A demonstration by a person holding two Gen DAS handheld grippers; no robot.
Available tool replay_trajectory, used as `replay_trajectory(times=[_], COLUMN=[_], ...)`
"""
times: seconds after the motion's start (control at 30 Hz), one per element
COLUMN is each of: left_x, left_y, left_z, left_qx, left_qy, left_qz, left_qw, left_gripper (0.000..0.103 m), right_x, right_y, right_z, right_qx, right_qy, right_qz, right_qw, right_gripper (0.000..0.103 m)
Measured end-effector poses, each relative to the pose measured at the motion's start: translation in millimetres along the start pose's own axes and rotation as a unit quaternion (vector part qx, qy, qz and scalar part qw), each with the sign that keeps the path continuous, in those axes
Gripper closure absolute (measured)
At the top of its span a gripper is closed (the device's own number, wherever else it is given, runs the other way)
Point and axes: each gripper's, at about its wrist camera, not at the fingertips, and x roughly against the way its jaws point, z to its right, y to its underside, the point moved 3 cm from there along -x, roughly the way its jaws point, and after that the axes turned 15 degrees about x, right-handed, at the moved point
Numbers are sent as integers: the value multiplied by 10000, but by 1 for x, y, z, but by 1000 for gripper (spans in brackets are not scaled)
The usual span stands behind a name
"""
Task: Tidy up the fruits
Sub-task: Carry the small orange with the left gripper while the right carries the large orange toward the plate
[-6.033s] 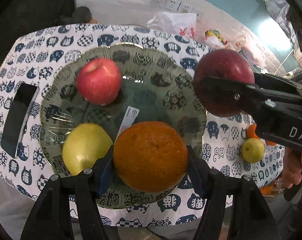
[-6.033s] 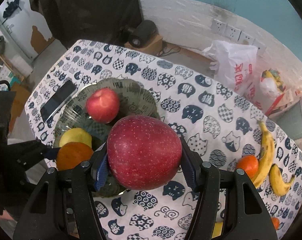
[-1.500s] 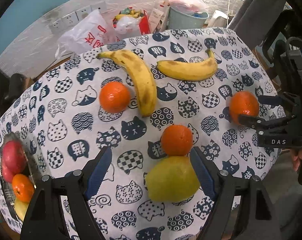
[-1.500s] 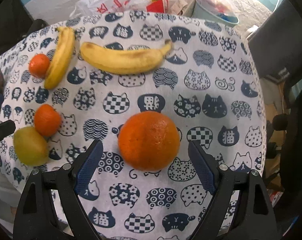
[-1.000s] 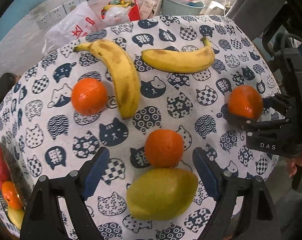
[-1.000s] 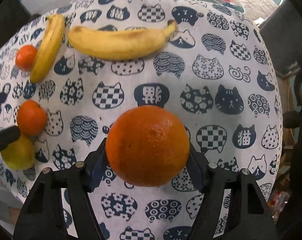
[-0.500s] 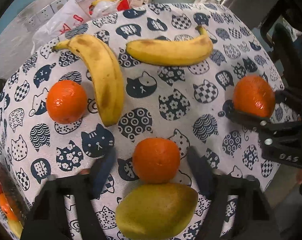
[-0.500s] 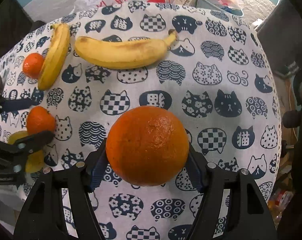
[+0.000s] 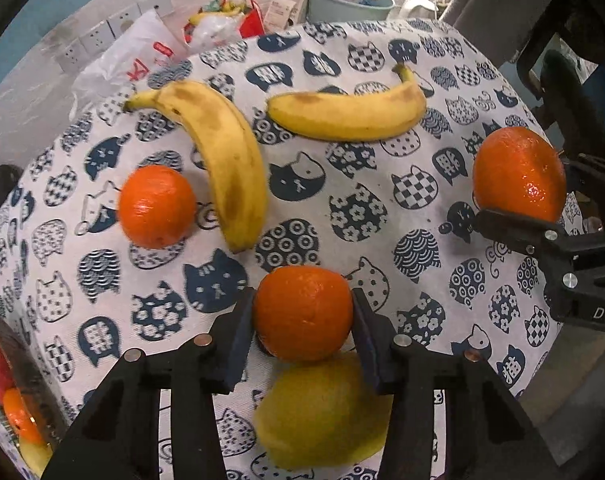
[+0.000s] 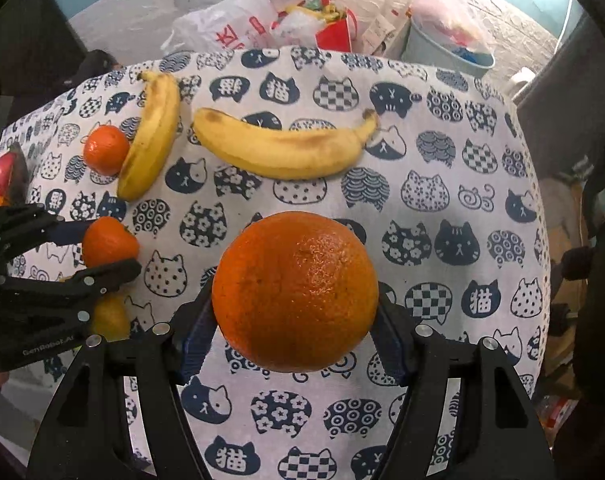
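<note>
My left gripper is shut on a small orange that sits on the cat-print tablecloth, just beyond a yellow-green pear. My right gripper is shut on a large orange and holds it above the cloth; it also shows in the left wrist view. Two bananas and another small orange lie further back. The glass fruit bowl with an apple and an orange shows at the far left edge.
Plastic bags, a red bag and a grey bin stand on the floor behind the table. A dark chair is at the right. The table edge runs close on the right.
My left gripper has moved forward past the pear and shut on the small orange. My right gripper, shut on the large orange one second ago, has lifted it slightly.
</note>
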Motion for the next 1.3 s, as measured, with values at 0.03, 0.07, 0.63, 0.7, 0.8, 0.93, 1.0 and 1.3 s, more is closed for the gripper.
replay_trajectory(times=[0.03,0.07,0.63,0.7,0.8,0.93,1.0,1.3], left_x=[4,8,79,88,102,117,124,148], left_y=[2,2,14,17,20,23,25,37], left_z=[-1,-3,-30,-36,-48,-64,-70,-98], left_qx=[24,39,217,219,272,435,501,695], left_qy=[2,-4,-8,-69,-144,-127,-124,-230], left_qz=[34,83,778,877,1033,1147,1201,1434], left_qw=[10000,10000,9967,9959,9942,9924,9914,9869], left_gripper=[56,56,56,57,57,57,57,57], right_x=[3,7,51,56,65,75,79,94], right_y=[-1,-4,-33,-38,-44,-53,-57,-78], right_z=[-2,-4,-42,-49,-60,-75,-83,-119], right_qx=[3,19,454,512,604,733,795,1047], right_qy=[-5,-5,-61,-76,-109,-160,-182,-330], right_qz=[33,82,768,846,967,1101,1161,1350], right_qw=[10000,10000,9960,9951,9934,9911,9899,9848], right_gripper=[33,33,34,34,34,34,34,34])
